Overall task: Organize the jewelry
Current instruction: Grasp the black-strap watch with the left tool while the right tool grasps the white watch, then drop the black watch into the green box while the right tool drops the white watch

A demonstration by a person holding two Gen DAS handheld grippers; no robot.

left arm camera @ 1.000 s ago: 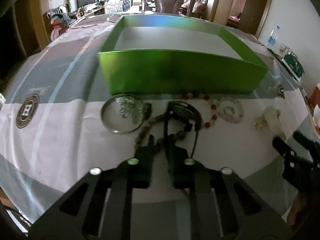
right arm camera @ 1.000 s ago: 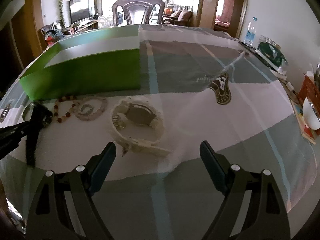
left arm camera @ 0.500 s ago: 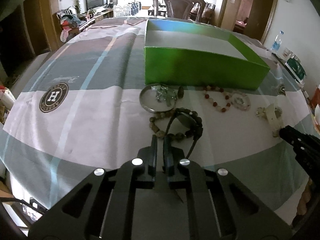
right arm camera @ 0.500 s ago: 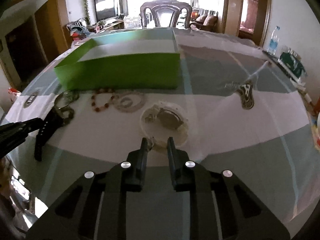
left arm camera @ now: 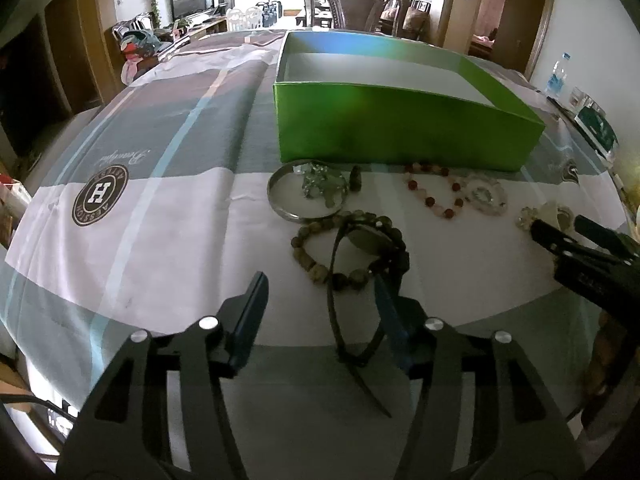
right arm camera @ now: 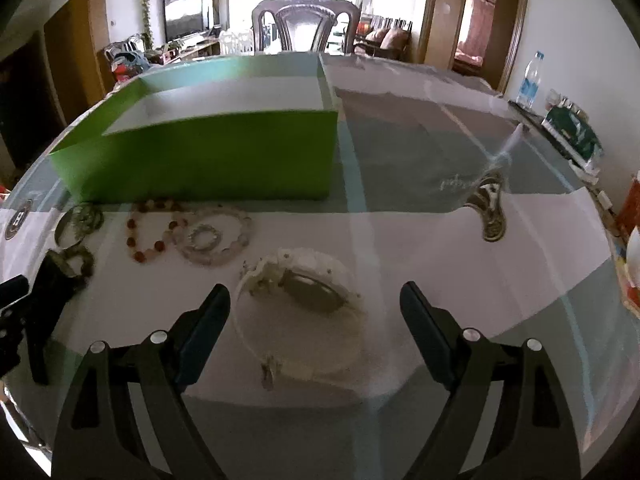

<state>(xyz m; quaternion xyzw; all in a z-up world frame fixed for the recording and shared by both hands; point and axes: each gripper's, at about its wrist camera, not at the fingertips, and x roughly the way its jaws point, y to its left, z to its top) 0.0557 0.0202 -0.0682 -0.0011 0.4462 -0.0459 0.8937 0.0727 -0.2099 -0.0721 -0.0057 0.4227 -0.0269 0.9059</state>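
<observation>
Our left gripper [left arm camera: 320, 300] just opened, black watch [left arm camera: 370, 240] strap between jaws, unpinched. Our right gripper [right arm camera: 316, 308] just opened wide around the white watch [right arm camera: 308, 300]; box [right arm camera: 208, 160] at 11.

The cloth [left arm camera: 120, 240] over the desk bears a round dark emblem [left arm camera: 99, 195] with a large white "H" at its middle. The ring lettering around it and the cursive word beside it cannot be read.
</observation>
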